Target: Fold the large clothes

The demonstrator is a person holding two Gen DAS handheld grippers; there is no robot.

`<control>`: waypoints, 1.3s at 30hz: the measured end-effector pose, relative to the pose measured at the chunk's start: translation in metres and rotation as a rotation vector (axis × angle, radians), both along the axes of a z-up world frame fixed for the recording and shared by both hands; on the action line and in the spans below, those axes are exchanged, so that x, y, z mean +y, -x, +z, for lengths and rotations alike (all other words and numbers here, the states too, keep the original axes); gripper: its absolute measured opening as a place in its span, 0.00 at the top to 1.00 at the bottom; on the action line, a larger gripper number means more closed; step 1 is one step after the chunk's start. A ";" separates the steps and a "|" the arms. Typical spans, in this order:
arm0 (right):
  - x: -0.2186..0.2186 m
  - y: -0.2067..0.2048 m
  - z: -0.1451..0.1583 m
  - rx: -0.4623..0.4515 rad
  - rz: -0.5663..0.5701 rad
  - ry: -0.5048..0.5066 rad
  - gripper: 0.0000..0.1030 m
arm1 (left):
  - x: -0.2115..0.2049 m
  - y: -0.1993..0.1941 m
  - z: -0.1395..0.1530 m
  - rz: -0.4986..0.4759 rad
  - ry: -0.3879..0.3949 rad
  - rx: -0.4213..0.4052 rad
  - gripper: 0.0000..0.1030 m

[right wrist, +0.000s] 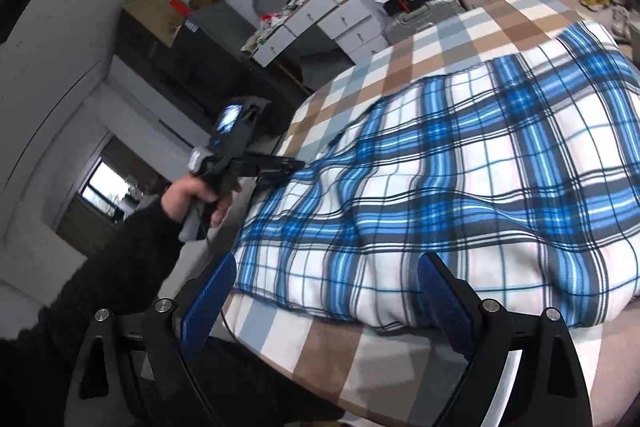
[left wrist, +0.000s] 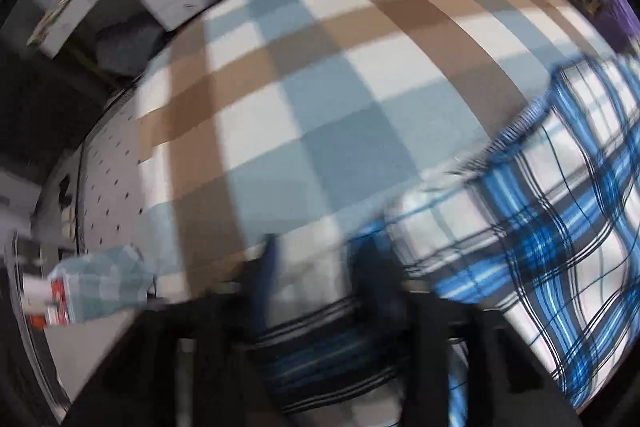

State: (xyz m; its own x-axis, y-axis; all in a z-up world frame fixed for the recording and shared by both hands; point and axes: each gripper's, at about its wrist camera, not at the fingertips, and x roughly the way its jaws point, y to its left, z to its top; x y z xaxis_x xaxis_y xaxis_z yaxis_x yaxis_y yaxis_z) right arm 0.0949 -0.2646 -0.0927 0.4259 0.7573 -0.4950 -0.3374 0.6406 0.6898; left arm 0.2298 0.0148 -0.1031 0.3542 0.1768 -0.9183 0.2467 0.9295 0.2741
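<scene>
The right gripper [right wrist: 324, 301] gapes wide, empty, with the plaid blanket [right wrist: 460, 187] edge just ahead between its fingers. The left gripper [right wrist: 294, 163] seems pinched on the blanket's far-left corner, though blur leaves that uncertain.

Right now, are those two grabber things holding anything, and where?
The left gripper pinches the blue plaid garment at its left edge. The right gripper is open, holding nothing.
</scene>
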 end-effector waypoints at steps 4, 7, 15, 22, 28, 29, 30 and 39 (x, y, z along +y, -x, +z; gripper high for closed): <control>-0.002 -0.001 0.001 -0.002 -0.060 0.065 0.09 | 0.022 0.018 0.028 0.080 -0.027 -0.100 0.32; 0.003 -0.003 0.006 -0.034 -0.111 0.183 0.09 | 0.020 0.055 0.050 0.084 0.152 -0.129 0.31; 0.075 -0.084 0.004 -0.136 0.010 0.772 0.11 | -0.035 0.111 0.014 -0.061 0.169 -0.045 0.30; 0.058 -0.139 -0.047 0.130 0.035 0.894 0.12 | 0.002 0.107 -0.017 0.066 0.189 0.006 0.28; 0.041 -0.100 0.002 0.073 -0.040 0.731 0.20 | 0.010 0.110 0.035 0.150 0.386 -0.111 0.29; 0.047 -0.089 0.008 0.056 -0.022 0.693 0.19 | -0.001 0.112 0.038 0.132 0.423 -0.113 0.28; 0.055 -0.078 0.009 0.046 -0.001 0.672 0.19 | -0.015 0.113 0.037 0.109 0.415 -0.107 0.28; 0.093 -0.060 -0.045 0.015 0.027 0.760 0.18 | -0.061 0.138 -0.034 -0.065 0.195 -0.124 0.19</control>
State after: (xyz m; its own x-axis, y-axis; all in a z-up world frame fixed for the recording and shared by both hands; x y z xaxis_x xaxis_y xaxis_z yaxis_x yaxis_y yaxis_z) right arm 0.1545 -0.1712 -0.1382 0.4010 0.2156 -0.8903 -0.3533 0.9331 0.0668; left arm 0.0913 -0.0461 -0.1374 0.4708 -0.0267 -0.8818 0.2834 0.9511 0.1225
